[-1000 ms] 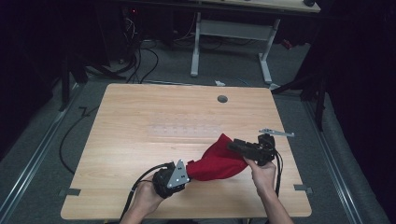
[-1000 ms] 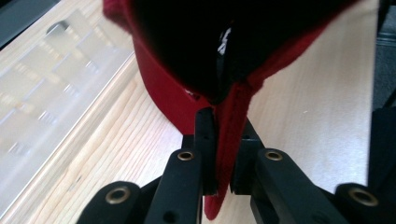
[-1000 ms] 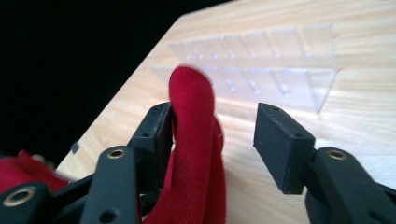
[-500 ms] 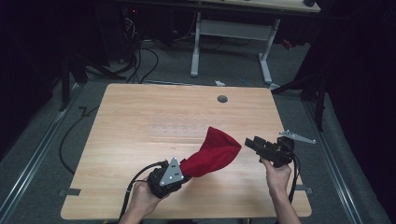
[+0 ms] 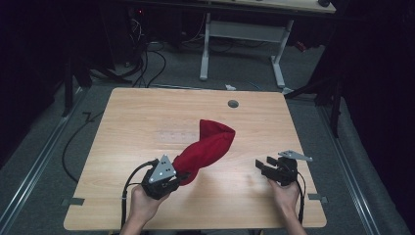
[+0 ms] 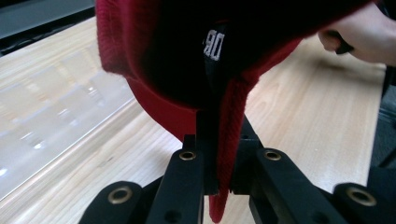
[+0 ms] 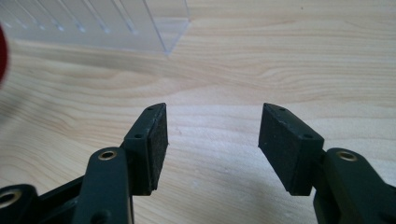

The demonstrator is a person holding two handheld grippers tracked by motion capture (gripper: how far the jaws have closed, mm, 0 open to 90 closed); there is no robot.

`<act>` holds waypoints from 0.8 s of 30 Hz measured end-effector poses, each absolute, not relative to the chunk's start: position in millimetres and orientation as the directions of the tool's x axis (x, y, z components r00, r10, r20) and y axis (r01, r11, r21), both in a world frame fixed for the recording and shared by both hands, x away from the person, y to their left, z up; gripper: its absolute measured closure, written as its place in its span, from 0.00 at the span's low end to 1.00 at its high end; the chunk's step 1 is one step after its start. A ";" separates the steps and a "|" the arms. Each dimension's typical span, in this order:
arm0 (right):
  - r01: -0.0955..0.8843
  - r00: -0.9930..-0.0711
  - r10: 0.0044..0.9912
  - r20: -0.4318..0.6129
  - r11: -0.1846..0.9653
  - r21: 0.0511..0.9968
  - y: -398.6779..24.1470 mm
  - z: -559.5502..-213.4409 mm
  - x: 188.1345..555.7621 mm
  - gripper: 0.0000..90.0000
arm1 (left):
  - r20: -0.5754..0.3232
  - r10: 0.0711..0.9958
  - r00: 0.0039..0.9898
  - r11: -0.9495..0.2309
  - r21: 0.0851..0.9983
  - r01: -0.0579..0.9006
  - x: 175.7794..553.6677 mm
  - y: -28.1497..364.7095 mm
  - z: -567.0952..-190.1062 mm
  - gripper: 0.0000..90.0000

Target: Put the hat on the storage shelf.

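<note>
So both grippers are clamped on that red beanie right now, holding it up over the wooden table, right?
Not quite. Only the left gripper is clamped on the red beanie. The right gripper stands open over the wooden table with nothing between its pads, as the right gripper view shows.

High view sits above the person's side, looks fwd and down over the whole table (image 5: 147, 117). Left gripper view rides close behind its jaws, red cloth (image 6: 177, 70) at 12 o'clock. Right gripper view looks low across bare wood. Both gripper views share the tabletop w/ the high view.
</note>
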State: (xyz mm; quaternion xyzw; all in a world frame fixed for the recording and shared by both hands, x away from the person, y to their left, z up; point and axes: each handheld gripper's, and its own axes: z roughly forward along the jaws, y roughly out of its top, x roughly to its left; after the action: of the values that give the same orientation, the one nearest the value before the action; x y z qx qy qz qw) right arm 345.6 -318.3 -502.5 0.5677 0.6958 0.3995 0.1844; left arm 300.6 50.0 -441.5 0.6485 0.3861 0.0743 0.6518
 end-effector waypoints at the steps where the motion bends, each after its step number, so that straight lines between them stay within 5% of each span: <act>1: 0.647 -0.283 0.941 0.187 0.043 0.761 -317.1 -504.5 345.7 0.47 | -0.419 0.599 0.682 0.166 0.899 0.406 301.6 51.9 -440.6 0.95; 10: 0.656 -0.271 0.962 0.044 0.151 0.739 -310.8 -519.4 347.1 0.47 | -0.474 0.624 0.622 0.269 0.877 0.398 317.2 70.7 -435.6 0.95; 24: 0.659 -0.262 0.965 -0.016 0.191 0.728 -309.2 -530.3 347.6 0.44 | -0.518 0.654 0.551 0.361 0.854 0.375 338.4 95.4 -425.7 0.95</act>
State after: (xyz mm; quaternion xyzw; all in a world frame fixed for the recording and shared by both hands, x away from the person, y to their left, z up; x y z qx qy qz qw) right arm 347.6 -309.2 -530.3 0.5552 0.7312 0.3102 0.2467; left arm 338.4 95.4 -425.7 0.5561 0.4626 0.1021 0.6829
